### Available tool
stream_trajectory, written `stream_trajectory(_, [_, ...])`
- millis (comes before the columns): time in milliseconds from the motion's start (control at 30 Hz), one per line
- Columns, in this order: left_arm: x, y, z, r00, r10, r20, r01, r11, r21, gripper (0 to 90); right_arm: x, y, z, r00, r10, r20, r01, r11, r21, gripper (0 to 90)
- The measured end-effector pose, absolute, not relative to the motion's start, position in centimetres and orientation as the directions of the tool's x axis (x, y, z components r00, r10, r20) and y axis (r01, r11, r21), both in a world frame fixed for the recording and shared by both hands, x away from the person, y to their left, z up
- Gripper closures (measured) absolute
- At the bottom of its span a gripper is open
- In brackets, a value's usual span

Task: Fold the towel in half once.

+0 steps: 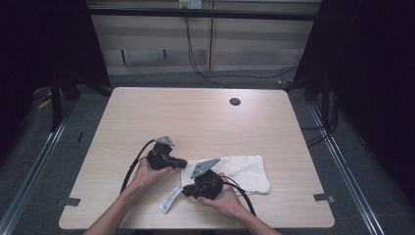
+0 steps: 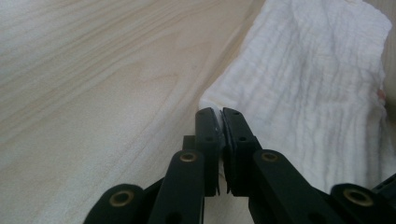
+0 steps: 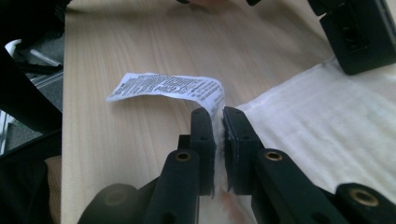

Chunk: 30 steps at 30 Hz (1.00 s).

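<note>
High view: both grippers, left and right, have fingers pinched on corners of the white crinkled cloth (flat on the pale wooden table); grasping done, folding likely remains.

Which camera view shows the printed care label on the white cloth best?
The right gripper view: the printed white care label curls up close, its text visible. In the high view it is a small strip by the white cloth.

Table: pale wood-grain top, rounded corners, dark cable hole near far edge. Bears one folded white cloth with printed care label.
</note>
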<state>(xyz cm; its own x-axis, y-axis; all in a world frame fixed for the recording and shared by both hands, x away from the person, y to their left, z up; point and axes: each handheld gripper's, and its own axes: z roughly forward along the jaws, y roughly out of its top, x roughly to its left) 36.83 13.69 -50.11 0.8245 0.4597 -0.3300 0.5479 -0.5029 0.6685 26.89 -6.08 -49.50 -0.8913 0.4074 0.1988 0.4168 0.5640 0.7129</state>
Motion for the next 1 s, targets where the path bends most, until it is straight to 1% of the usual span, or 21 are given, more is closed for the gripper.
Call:
stream_trajectory(167, [36.9, 14.2, -49.3, 0.825, 0.459, -0.331, 0.543, -0.479, 0.690, 85.8, 26.8, -6.2, -48.8, -0.888, 0.411, 0.206, 0.421, 0.549, 0.722, 83.6])
stream_trajectory(467, [37.1, 15.1, -48.2, 0.812, 0.444, -0.378, 0.559, -0.410, 0.721, 85.9, 26.7, -6.3, -47.7, -0.879, 0.422, 0.222, 0.431, 0.502, 0.750, 83.6])
stream_trajectory(600, [37.2, 15.4, -47.8, 0.806, 0.443, -0.392, 0.567, -0.392, 0.724, 85.9, 26.6, -6.5, -46.7, -0.880, 0.425, 0.214, 0.421, 0.488, 0.765, 83.8])
stream_trajectory(633, [37.1, 15.5, -47.6, 0.807, 0.440, -0.395, 0.567, -0.385, 0.729, 85.9, 26.7, -6.6, -46.2, -0.878, 0.422, 0.227, 0.425, 0.466, 0.776, 83.9])
stream_trajectory(667, [37.0, 15.7, -47.2, 0.814, 0.442, -0.376, 0.554, -0.395, 0.733, 85.9, 26.7, -6.6, -45.9, -0.880, 0.420, 0.222, 0.419, 0.465, 0.780, 83.9])
stream_trajectory(800, [36.8, 16.1, -46.7, 0.811, 0.448, -0.375, 0.556, -0.395, 0.731, 85.9, 26.8, -6.3, -45.1, -0.883, 0.411, 0.229, 0.414, 0.450, 0.791, 84.0])
stream_trajectory(933, [37.0, 16.9, -46.2, 0.809, 0.436, -0.393, 0.560, -0.373, 0.739, 85.7, 26.5, -5.5, -44.6, -0.889, 0.401, 0.222, 0.402, 0.449, 0.798, 84.0])
stream_trajectory(1000, [36.9, 17.0, -46.2, 0.813, 0.440, -0.382, 0.556, -0.390, 0.734, 85.8, 26.5, -5.5, -44.6, -0.889, 0.400, 0.225, 0.401, 0.442, 0.802, 84.0])
